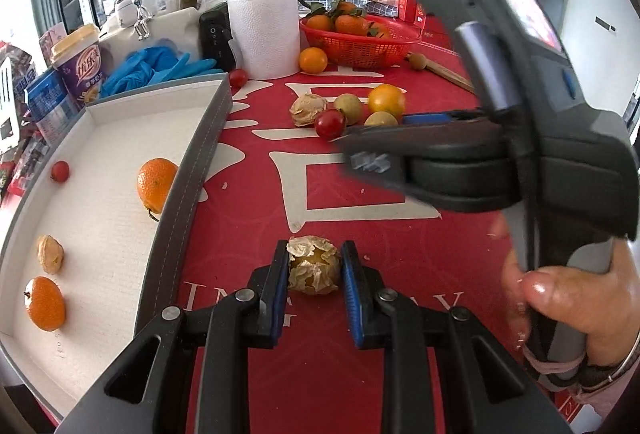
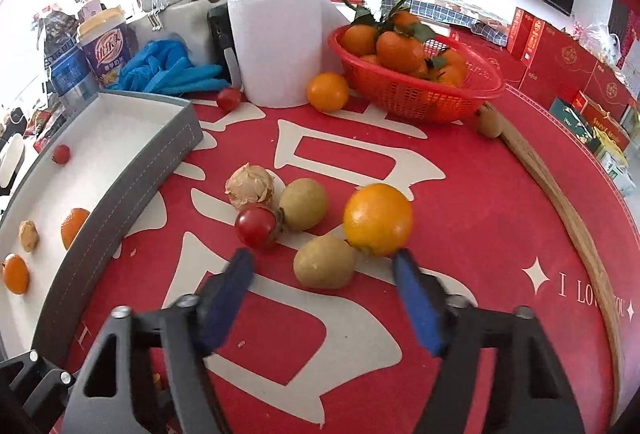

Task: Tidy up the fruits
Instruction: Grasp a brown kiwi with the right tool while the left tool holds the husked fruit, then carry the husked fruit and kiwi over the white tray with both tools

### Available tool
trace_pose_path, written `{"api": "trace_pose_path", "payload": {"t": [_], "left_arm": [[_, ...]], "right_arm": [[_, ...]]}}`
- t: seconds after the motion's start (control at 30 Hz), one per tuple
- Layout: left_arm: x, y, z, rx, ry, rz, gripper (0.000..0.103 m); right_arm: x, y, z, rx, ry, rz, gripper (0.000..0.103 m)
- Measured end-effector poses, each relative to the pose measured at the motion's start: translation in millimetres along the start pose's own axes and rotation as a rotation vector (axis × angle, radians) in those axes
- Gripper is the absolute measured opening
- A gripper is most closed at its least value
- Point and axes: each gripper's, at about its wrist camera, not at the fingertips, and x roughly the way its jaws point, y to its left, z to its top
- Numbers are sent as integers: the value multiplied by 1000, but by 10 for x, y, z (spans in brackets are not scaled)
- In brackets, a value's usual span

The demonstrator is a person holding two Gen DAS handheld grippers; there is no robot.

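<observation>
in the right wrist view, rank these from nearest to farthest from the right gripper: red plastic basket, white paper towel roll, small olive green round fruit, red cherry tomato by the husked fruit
1. small olive green round fruit, just ahead of the right gripper, between its tips
2. red cherry tomato, left of it
3. and 4. white paper towel roll and red plastic basket, both far back; too close to call

A tray (image 2: 132, 170) is lying along the left edge of the surface (image 2: 460, 218), holding two tangerines (image 1: 156, 185), a husked berry (image 1: 50, 254) and a small tomato (image 1: 60, 170). Right of the tray, near the middle of the surface, a cluster of fruit (image 2: 316, 222) is sitting. Behind it, toward the far edge, a basket (image 2: 416, 94) of tangerines is standing, with a paper roll (image 2: 276, 46) to its left. Another husked berry (image 1: 314, 266) is sitting between the left claw's (image 1: 314, 288) fingers, near the tray's right wall.
</observation>
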Motion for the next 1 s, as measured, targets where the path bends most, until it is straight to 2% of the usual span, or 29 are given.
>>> {"api": "trace_pose_path", "payload": {"t": [0.03, 0.17, 0.3, 0.43, 0.63, 1.0], "left_arm": [[0, 4, 1, -1, 0, -4, 27], [-22, 25, -25, -4, -9, -15, 27], [-73, 47, -41, -4, -17, -28, 26], [-220, 97, 10, -13, -63, -38, 26], [-428, 282, 85, -39, -143, 6, 26], [-463, 846, 41, -155, -148, 54, 26]], "right_arm": [[-25, -32, -10, 8, -7, 4, 31], [-96, -231, -48, 89, -2, 107, 30], [-257, -275, -124, 60, -17, 68, 30], [-405, -243, -130, 22, -34, 20, 30], [-506, -137, -73, -17, -49, 0, 30], [-534, 225, 2, -85, -55, 3, 30]]}}
